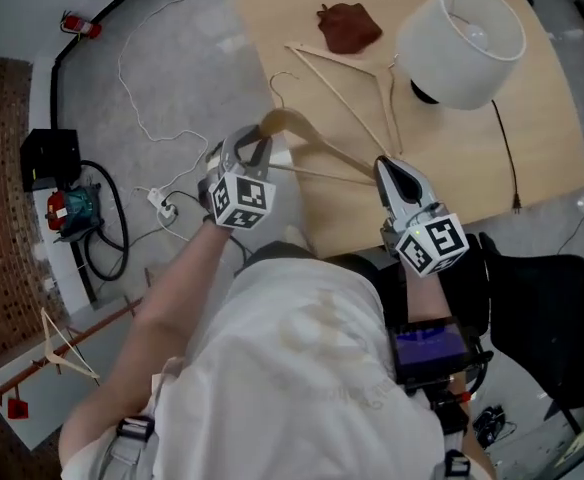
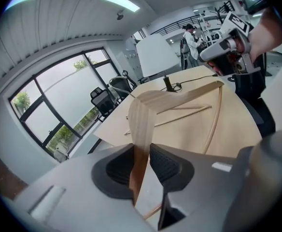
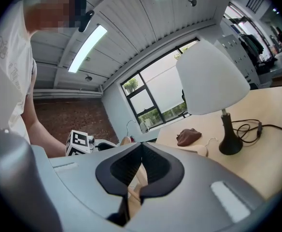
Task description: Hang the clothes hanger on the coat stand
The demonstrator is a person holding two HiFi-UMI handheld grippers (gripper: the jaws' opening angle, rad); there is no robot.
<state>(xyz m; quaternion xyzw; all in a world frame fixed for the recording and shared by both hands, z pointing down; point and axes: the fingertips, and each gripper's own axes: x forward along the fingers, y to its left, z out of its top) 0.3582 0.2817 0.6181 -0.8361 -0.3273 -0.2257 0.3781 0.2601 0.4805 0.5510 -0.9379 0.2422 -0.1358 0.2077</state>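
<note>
The person is gripping one wooden clothes hanger with both tools, and it is hanging in the air just above the near left corner of the tabletop, touching nothing else. The left gripper is sitting just outside the tabletop's left edge, over the floor. Its jaws are standing only a narrow way apart and are pressing from both sides on the flat wooden arm of the hanger, close to the curved shoulder and the wire hook. The right gripper is reaching in over the near edge. Its jaws are drawn almost together, with their tips meeting, and they are pinching the far end of that same hanger arm, whose pale wood is showing between the pads. The hanger's thin lower bar is running between the two tools. A second, slimmer hanger is lying flat on the tabletop further in, towards the far edge. A crumpled brown cloth is lying just beyond it, near the far edge. A lamp with a white shade is standing to the right of the slimmer hanger, and its black cable is trailing across the wood to the near edge.
</note>
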